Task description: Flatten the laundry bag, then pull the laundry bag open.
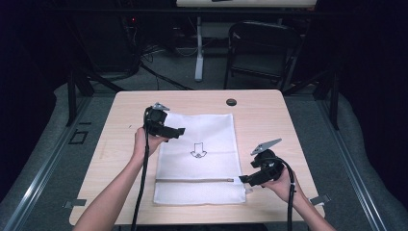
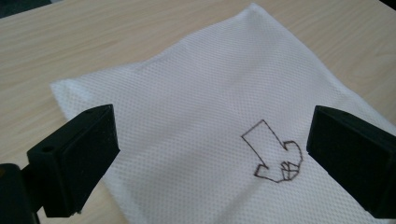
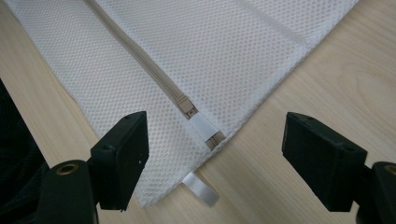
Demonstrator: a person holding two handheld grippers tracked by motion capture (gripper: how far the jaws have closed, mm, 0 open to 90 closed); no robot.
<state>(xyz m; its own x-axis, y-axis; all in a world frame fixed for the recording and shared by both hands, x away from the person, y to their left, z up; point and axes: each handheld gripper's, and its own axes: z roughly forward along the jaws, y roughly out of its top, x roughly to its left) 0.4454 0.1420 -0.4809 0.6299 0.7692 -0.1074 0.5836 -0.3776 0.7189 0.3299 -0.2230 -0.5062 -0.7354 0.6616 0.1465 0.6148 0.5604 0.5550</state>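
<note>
Right gripper (image 1: 243, 180), jaws held wide and empty, is aimed at the zip pull (image 3: 204, 129) at the bag's (image 1: 202, 139) four-o'clock corner, where this light, limp mesh, laid flat mid-table, is judged best gripped.

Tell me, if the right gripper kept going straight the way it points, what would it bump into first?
Most likely the zipper end at the edge of the white mesh bag; the right gripper stands open around it, though depth is hard to judge.
</note>
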